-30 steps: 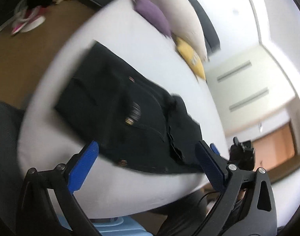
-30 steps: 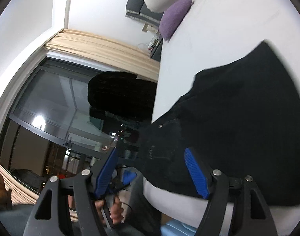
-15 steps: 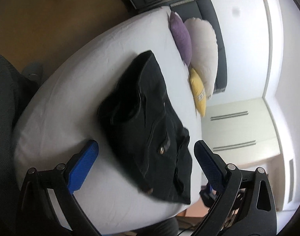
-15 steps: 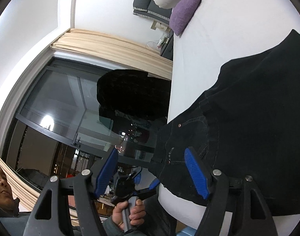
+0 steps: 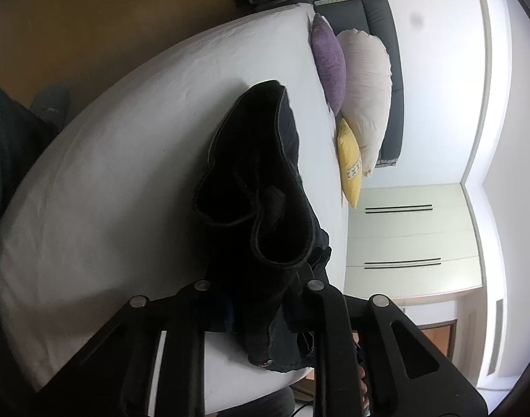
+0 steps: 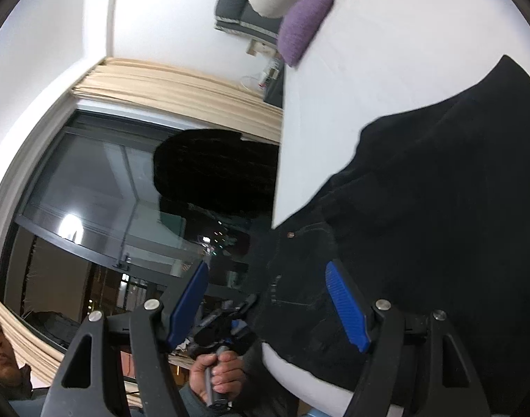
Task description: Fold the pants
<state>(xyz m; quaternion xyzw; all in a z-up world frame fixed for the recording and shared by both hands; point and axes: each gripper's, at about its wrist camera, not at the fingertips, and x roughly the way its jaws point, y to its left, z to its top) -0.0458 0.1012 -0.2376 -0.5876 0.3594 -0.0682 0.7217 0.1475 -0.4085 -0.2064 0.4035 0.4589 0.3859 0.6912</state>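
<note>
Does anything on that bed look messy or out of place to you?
Yes. The black pants are bunched into a rumpled heap on the white bed, one end hanging over the mattress edge. The left gripper is closed on the fabric; the right gripper is open. The pillows look tidy.

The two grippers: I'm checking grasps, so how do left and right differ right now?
The left gripper is shut on the black pants, its pads hidden by fabric; the right gripper is open, blue pads apart, holding nothing. The left lifts bunched cloth; the right hangs at the bed edge. Both have black frames.
</note>
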